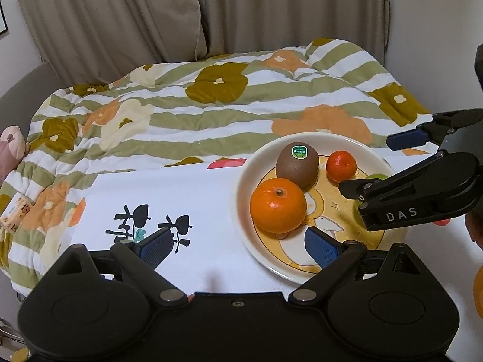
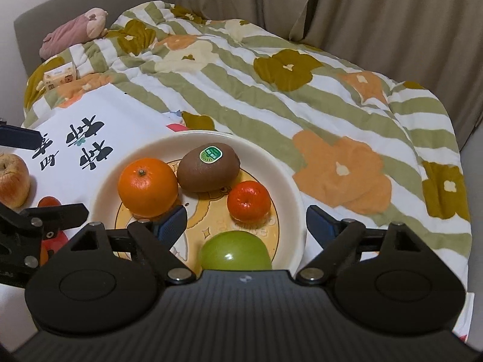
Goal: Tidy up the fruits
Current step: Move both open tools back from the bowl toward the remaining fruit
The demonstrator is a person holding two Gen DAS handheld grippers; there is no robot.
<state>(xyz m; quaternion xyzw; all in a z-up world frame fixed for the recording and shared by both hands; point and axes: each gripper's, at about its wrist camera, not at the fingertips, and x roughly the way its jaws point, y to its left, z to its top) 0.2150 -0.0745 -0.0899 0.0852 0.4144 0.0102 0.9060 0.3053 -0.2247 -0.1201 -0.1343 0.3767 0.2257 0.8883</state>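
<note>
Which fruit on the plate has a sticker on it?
The brown kiwi at the back of the plate. It carries a green label; the two oranges and the green apple have none.

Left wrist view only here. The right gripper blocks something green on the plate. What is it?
Observer: A green apple, lying inside the plate at its near edge.
Operator: Gripped?
Observer: No. The right gripper is open; its fingers stand wide apart, neither pressing the apple.
Operator: Any fruit off the plate?
Observer: Yes, a reddish apple sits on the white cloth, left of the plate in the right wrist view.
</note>
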